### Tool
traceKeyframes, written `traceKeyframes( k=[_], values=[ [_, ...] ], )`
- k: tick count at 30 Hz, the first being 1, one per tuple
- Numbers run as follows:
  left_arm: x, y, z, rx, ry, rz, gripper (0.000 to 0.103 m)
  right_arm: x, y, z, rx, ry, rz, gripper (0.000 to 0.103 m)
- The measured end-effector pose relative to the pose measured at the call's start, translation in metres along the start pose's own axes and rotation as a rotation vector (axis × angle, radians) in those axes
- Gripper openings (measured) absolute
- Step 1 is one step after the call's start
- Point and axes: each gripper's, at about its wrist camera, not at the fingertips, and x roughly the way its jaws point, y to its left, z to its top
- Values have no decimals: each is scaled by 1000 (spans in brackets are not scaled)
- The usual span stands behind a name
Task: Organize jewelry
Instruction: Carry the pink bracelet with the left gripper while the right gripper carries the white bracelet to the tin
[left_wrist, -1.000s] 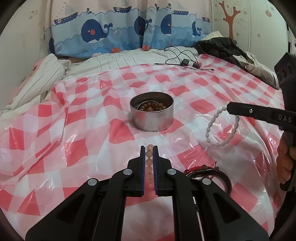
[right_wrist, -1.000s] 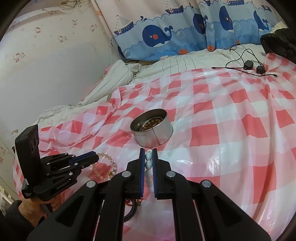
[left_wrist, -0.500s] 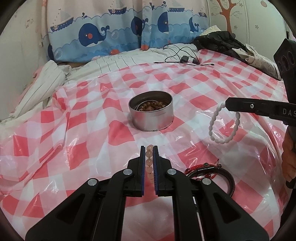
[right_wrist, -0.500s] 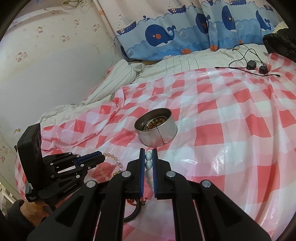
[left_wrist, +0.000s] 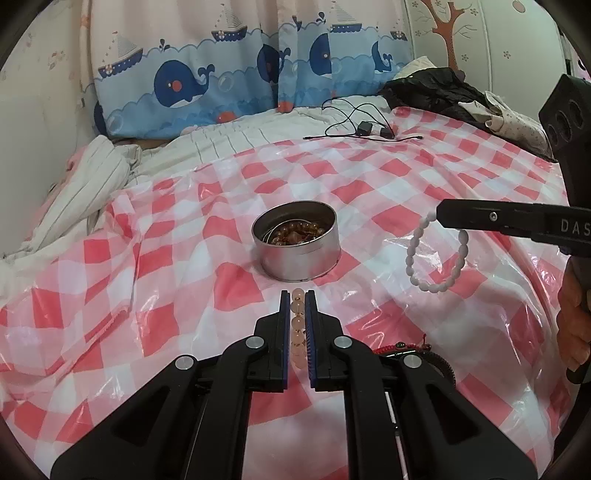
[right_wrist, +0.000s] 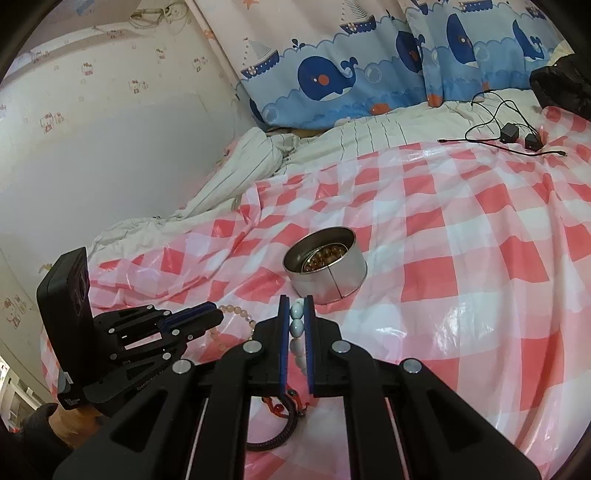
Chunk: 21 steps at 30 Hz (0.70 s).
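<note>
- The left tongs (left_wrist: 297, 295) are pressed together on a pink bead bracelet (left_wrist: 297, 317). In the left wrist view only a short run of beads shows between the pads; the rest is hidden under the tongs' black arms.
- From the right wrist view more of that bracelet (right_wrist: 236, 312) shows as a curved string beside the left tongs (right_wrist: 212, 308), its lower part cut off by the right tongs' arm.
- The right tongs (right_wrist: 296, 299) pinch a white bead bracelet (right_wrist: 296, 319); here just a few beads are visible. The left wrist view shows its full loop (left_wrist: 436, 254) dangling under the right tongs (left_wrist: 441, 214).
- A round metal tin (left_wrist: 300, 245) stands on the red-checked plastic sheet (left_wrist: 406, 192) just ahead of both tongs, between their tips. It holds amber beads (left_wrist: 295, 234), partly hidden by its wall; how many pieces is hard to tell.
- A dark braided cord bracelet (right_wrist: 275, 437) with red beads lies below the tongs, mostly covered.
- A hand (left_wrist: 574, 325) is cut off at the right edge.
</note>
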Motion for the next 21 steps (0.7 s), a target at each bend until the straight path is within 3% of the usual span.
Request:
traceKeyframes(
  k=[7,21],
  values=[
    [1,2,6,-29,1,-28,7,4,-2,14,17,-11,25,8],
    [15,26,76,-128,-81,-141,7,32,-6,57,-13,-12,30,8]
  ],
)
